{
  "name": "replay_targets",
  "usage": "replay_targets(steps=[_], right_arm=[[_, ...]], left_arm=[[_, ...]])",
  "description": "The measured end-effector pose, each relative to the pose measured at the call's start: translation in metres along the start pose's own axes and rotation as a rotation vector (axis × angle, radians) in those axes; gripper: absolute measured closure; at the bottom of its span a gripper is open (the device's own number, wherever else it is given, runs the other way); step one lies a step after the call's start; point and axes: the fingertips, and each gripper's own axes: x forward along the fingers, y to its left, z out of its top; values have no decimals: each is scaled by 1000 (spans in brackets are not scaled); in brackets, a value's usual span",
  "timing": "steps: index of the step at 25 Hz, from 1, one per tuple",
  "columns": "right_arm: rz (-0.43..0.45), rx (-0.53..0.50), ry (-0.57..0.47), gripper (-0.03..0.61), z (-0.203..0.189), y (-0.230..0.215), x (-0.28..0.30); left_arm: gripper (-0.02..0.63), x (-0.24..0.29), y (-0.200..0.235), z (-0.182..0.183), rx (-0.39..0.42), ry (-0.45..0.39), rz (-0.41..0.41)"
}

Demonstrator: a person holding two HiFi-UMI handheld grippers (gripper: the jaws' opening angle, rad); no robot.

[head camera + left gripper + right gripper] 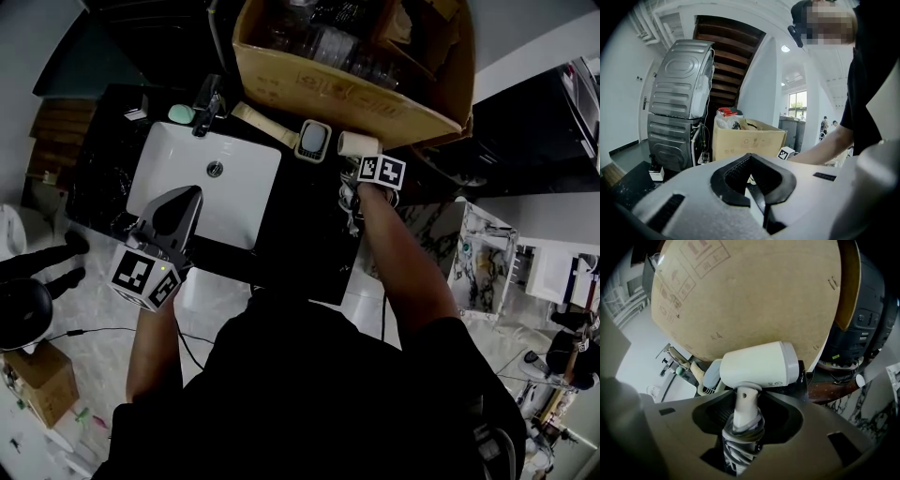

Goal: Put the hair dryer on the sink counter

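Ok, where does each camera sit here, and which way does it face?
Head view: on the head, steeply down at sink and counter; left gripper, right gripper, arms show.
Left gripper view: rides that gripper, level toward box, washer; own jaws, right arm show.
Right gripper view: rides that gripper, tilted down at hair dryer between its jaws.
Shared: box in all three.

I saw a black short-sleeved shirt [319,375] on the wearer. On the near side of the white basin [248,164], the left gripper [190,197] had a grey shell with a black top face. Its left marker cube [145,277] carried black-and-white squares. The right marker cube [382,172], to the right of the basin, bore the same pattern. Up close, the right gripper [743,425] showed a grey-brown shell with a dark notch and rectangular slots. A thin dark cable [190,349] ran beside the left forearm.
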Motion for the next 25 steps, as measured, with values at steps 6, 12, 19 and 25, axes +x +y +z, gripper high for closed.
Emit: replay_targets(steps=[6,12,19,25], right_arm=[[8,9,-29,422,4,1,-11],[22,19,-56,467,11,7,-22],[38,37,-79,490,10,16,-39],[35,40,-120,508,8,20,-61]], left_arm=[[600,-5,-5,3,15,-4,-1],[600,-9,-9,5,22,-6,-10],[600,-20,-15,12,38,-26,-26],[600,-36,-23,18,53,-36,-30]])
